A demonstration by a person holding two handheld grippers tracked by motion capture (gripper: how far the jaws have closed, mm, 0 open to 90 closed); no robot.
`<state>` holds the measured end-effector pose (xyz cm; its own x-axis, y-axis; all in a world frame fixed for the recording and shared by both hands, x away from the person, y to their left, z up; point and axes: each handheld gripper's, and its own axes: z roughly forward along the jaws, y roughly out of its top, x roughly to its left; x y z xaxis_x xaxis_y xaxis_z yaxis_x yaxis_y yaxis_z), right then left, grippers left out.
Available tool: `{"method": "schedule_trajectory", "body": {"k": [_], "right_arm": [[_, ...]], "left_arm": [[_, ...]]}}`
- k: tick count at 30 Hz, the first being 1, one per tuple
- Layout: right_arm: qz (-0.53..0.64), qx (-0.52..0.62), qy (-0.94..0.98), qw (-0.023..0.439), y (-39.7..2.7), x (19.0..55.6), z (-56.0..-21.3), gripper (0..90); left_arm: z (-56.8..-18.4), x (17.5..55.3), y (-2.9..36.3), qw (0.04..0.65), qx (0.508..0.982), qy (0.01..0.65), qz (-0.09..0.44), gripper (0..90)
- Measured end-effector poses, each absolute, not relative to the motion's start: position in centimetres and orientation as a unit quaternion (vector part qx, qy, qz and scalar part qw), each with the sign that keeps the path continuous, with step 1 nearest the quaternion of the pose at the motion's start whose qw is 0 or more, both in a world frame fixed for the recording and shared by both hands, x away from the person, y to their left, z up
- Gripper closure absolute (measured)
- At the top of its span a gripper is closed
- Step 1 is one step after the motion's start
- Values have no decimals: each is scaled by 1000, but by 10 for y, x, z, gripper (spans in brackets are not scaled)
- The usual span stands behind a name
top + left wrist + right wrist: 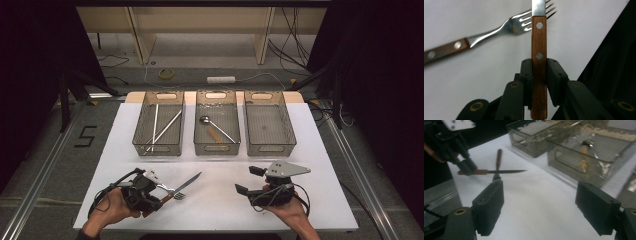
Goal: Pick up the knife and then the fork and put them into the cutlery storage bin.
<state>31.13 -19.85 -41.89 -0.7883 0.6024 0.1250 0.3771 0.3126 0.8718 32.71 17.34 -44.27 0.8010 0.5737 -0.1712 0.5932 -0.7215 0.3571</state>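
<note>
Lower left of the high view: your left claw (159, 196) is clamped on the wooden handle of a knife (189, 181), whose blade points up and to the right, toward the middle of the frame. In the left gripper view the handle stands upright between the two jaws, gripped near its butt end, so most of the knife's length runs out past the pads. A fork (176, 193) lies on the white surface (225, 200) just under the blade, its tines crossed by the knife in that view.

Lower right of the high view: your right claw (250, 181) stands wide open with nothing between its jaws.

Three trays sit across the upper centre of the surface: the left tray (141, 125) holds pale sticks, the middle tray (199, 125) a spoon, the right tray (289, 125) looks bare.

Risks, as judged from here. With the grip so far back, the long blade may pivot or droop in the pads if you swing quickly. The blade may also catch the fork's tines and drag it. On the way to a tray, the tip could strike a near wall.
</note>
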Motion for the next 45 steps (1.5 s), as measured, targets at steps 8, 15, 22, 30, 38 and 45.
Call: {"method": "schedule_trajectory", "body": {"k": [8, 15, 22, 30, 38, 45], "right_arm": [[490, 247, 829, 103, -169, 300, -423, 254], [458, 215, 855, 116, -150, 295, -429, 254], [441, 187, 867, 134, -140, 290, -431, 254], [413, 156, 883, 160, -131, 286, -435, 276], [394, 132, 890, 187, -124, 284, -438, 303], [366, 91, 903, 203, -112, 281, -447, 348]], "left_arm": [[-442, 332, 144, 194, 938, 282, -50, 752], [-440, 336, 124, 190, 945, 260, -55, 753], [-433, 337, 105, 189, 951, 240, -52, 752], [-427, 342, 84, 189, 956, 217, -59, 752], [-421, 341, 76, 189, 957, 213, -62, 752], [-426, 339, 71, 179, 958, 210, -73, 752]]}}
